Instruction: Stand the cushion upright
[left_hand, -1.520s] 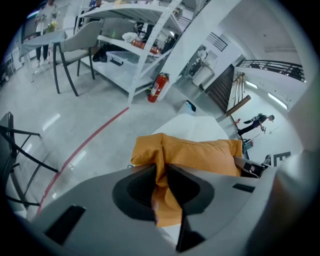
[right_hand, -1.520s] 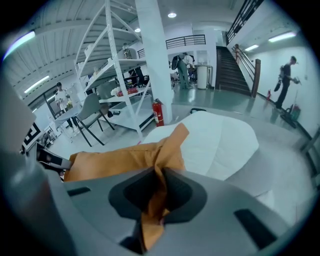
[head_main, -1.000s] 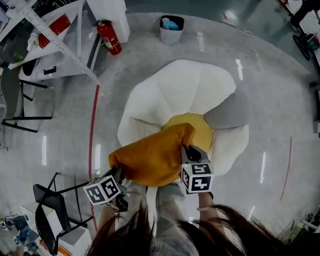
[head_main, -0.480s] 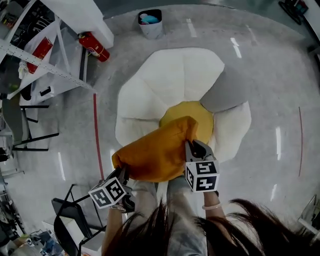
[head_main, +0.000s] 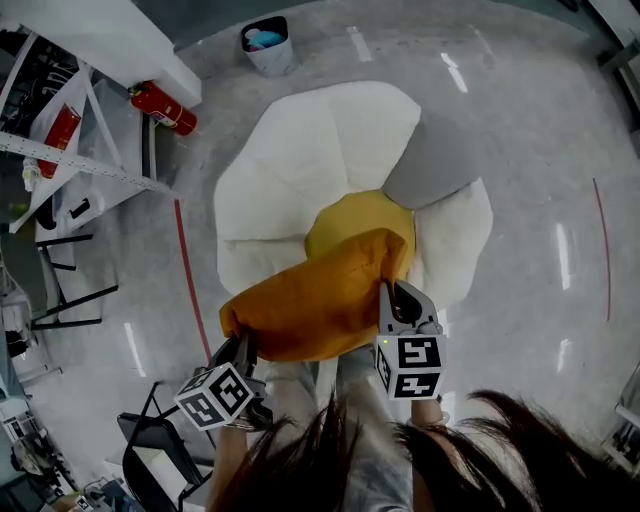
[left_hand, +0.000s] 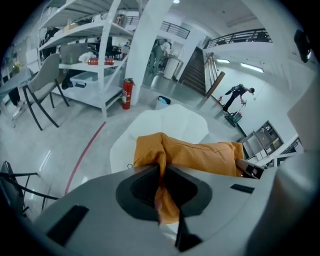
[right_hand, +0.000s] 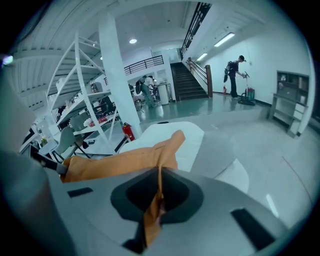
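An orange cushion (head_main: 310, 300) hangs slack between my two grippers, above the near edge of a white flower-shaped seat (head_main: 310, 150) with a yellow centre (head_main: 360, 212). My left gripper (head_main: 243, 345) pinches the cushion's left corner. In the left gripper view the fabric (left_hand: 200, 155) runs down between the jaws of the left gripper (left_hand: 161, 187), which have just been closing on it. My right gripper (head_main: 393, 292) grips the right corner. The right gripper view shows the cloth (right_hand: 115, 162) clamped in the right gripper (right_hand: 159, 192), whose jaws have also tightened.
A grey petal (head_main: 430, 165) lies on the seat's right side. A red fire extinguisher (head_main: 160, 108) and a white rack (head_main: 60, 150) stand at the left, a bin (head_main: 265, 45) behind the seat. A black chair (head_main: 150, 440) is by my left side. A red floor line (head_main: 188, 280) runs left of the seat.
Both grippers have carried the cushion a little upward and along over the seat's near edge. The head view has swung, so the bin and extinguisher now sit further left.
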